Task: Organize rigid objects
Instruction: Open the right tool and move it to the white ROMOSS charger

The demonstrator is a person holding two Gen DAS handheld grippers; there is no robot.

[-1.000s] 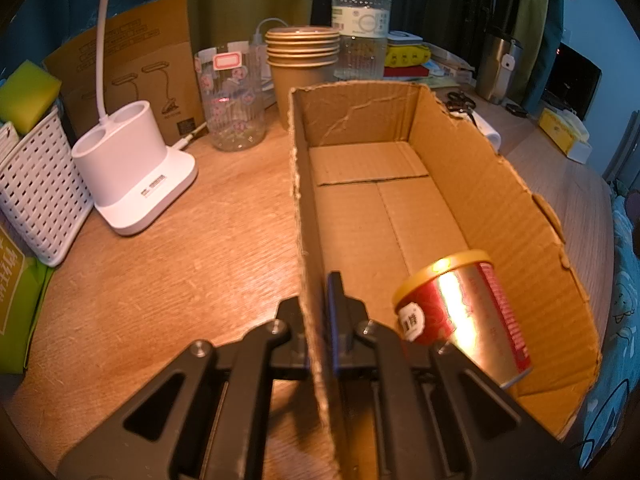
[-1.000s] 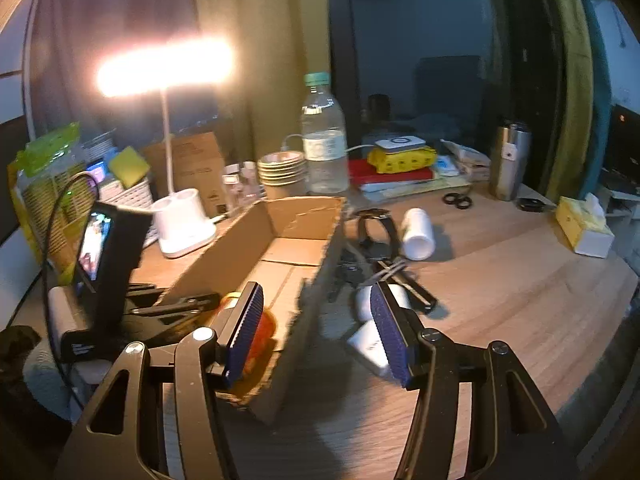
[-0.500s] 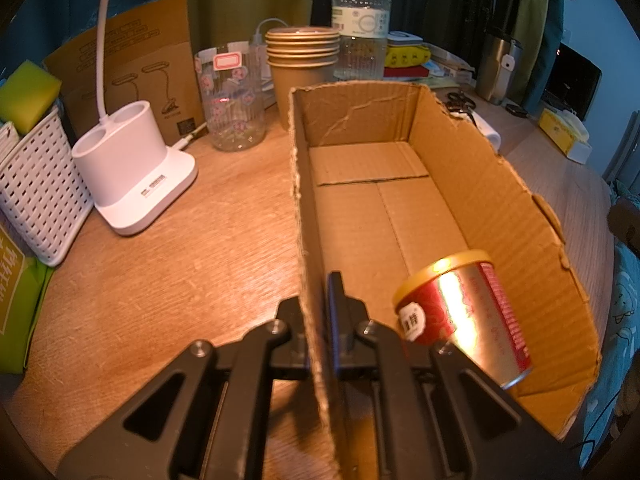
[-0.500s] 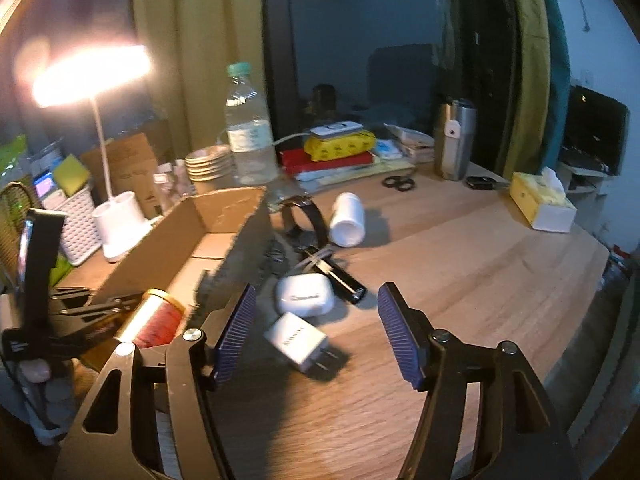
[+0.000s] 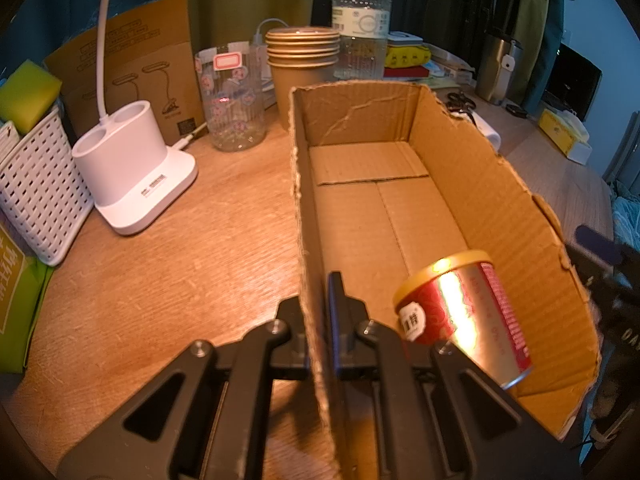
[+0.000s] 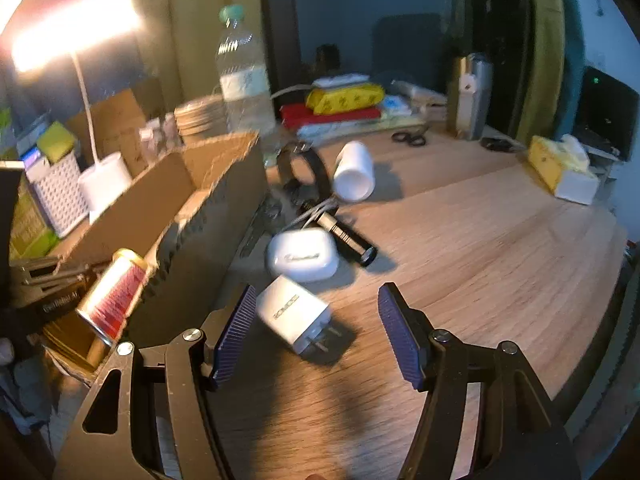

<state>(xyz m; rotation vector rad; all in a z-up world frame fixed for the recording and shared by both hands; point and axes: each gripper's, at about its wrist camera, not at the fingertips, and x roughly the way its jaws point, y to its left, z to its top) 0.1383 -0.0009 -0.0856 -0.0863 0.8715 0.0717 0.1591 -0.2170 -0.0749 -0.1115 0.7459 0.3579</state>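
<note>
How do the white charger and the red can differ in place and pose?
The charger lies on the table, outside the box; the can is inside the box. The charger lies flat, prongs toward the camera; the can leans tilted against a wall. Neither is held.

A wooden bench (image 6: 480, 248) with a rounded edge fills the lower part of both views. A lit white desk lamp (image 5: 132, 168) stands at its left side, its head a warm glare (image 6: 72, 28) in the right wrist view. Olive-yellow curtains (image 6: 192, 20) hang behind the bench, beside a dark window pane (image 6: 360, 8). A pale wall (image 5: 592, 12) shows at far right.
</note>
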